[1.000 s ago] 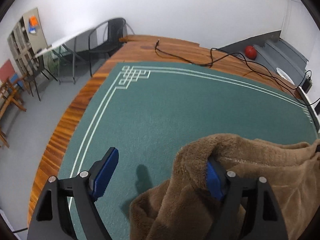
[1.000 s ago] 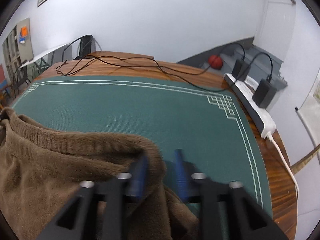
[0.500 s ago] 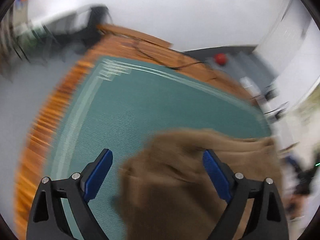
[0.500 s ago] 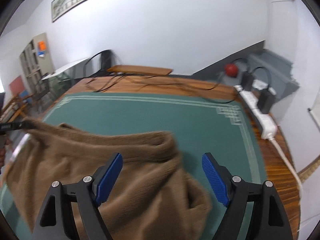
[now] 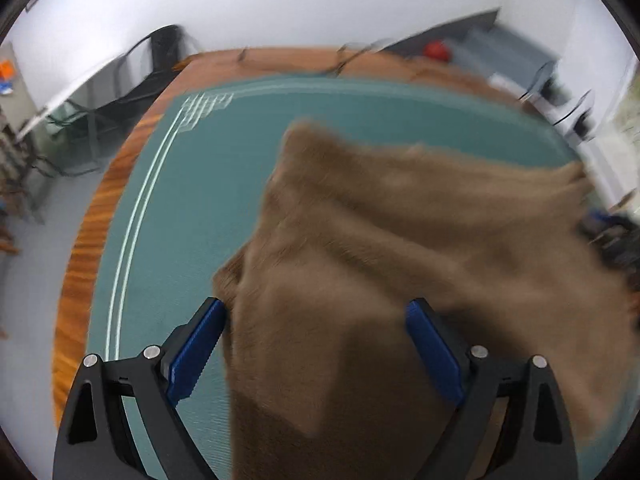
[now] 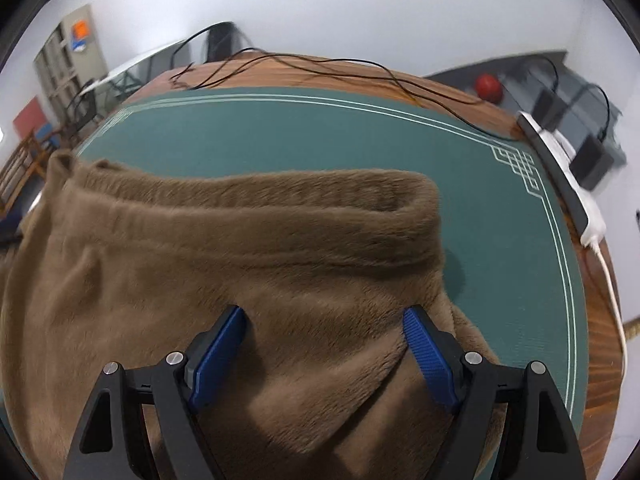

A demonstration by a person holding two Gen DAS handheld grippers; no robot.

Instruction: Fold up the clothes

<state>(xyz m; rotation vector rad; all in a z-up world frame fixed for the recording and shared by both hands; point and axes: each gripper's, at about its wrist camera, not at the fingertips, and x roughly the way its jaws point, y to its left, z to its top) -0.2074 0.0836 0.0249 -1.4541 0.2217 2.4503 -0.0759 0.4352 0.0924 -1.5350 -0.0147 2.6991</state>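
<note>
Lying spread on the green mat (image 6: 360, 132), brown fleece garment (image 6: 248, 264) freshly released, left gripper (image 5: 316, 344) and right gripper (image 6: 324, 344) now wide open, empty.

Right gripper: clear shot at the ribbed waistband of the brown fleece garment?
Probably yes. The right gripper is open over the brown fleece garment, and the ribbed waistband lies uncovered just ahead.

place: plain office-like workroom | cues: wooden counter (image 6: 460, 92) under green bordered mat (image 6: 320, 136); white power strip (image 6: 576, 184) with black adapters; grey shelving unit (image 6: 68, 68); black chair (image 5: 160, 64); bare white walls
</note>
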